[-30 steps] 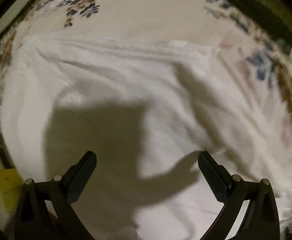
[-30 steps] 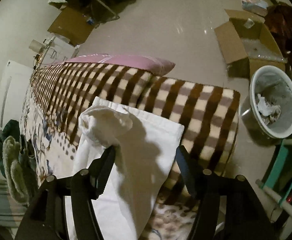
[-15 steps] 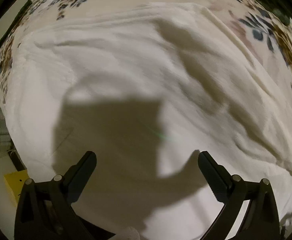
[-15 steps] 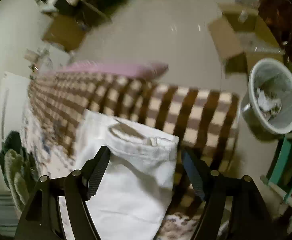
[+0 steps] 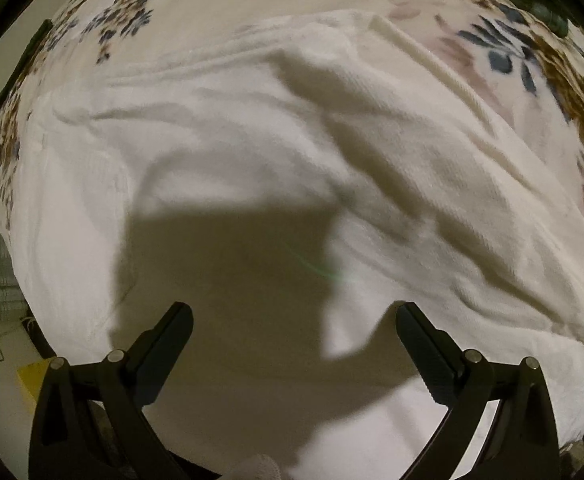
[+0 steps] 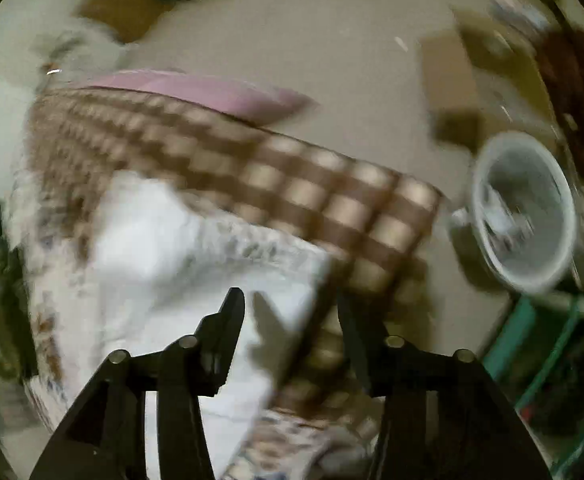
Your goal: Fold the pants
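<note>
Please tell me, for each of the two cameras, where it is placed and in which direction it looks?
Left wrist: on the left tool, facing straight down on the white pants over a floral bedcover; its two fingers, wide apart and empty, show.
Right wrist: on the right tool, facing steeply down past the checked blanket to the floor and a white bin; its fingers are closing over the pants' edge.
Both views share the pants.

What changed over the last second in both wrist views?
The right gripper let the bunched end of the white fabric pants drop flat onto the brown checked blanket; its jaws are closing, empty. The left gripper stayed open while the pants slid through its view.
</note>
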